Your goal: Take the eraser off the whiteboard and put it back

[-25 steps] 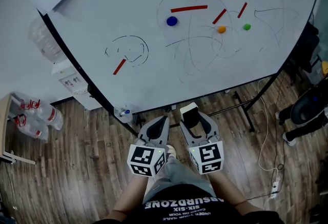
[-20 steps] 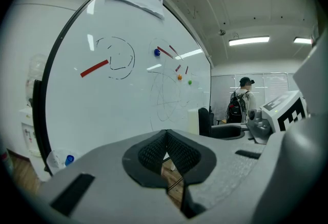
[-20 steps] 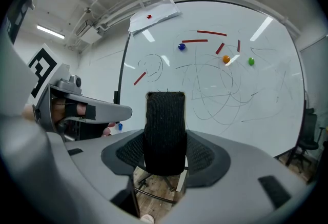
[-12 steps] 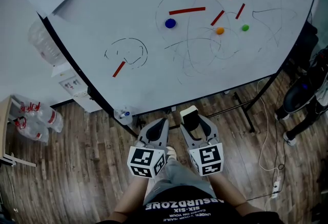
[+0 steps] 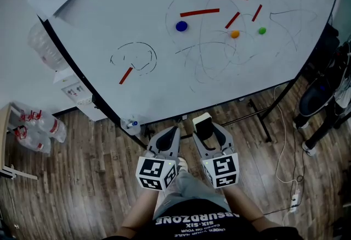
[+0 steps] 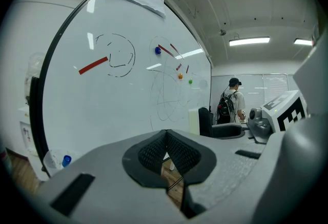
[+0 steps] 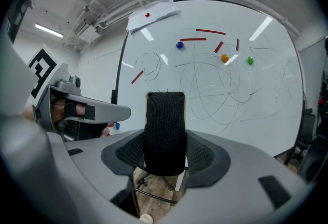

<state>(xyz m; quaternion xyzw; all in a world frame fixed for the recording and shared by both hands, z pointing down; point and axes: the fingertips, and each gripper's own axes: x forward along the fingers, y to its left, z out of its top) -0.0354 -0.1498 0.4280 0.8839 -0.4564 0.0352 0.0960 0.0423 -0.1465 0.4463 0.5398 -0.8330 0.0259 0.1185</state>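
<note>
The eraser, a black felt block with a pale back, stands upright between the jaws of my right gripper. The right gripper view shows the felt face of the eraser clamped by the right gripper. My left gripper hangs beside it, shut with nothing in it; in its own view the left gripper has its pads closed together. Both are held low, in front of the whiteboard, apart from it. The board carries black scribbles.
On the board are a blue magnet, an orange magnet, a green magnet and several red strips. Plastic bottles lie at the floor's left. Cables run at the right. A person stands far off.
Both grippers stay where they were, the eraser still held. The dark figure at the right edge has shifted, and the view has drifted slightly.
</note>
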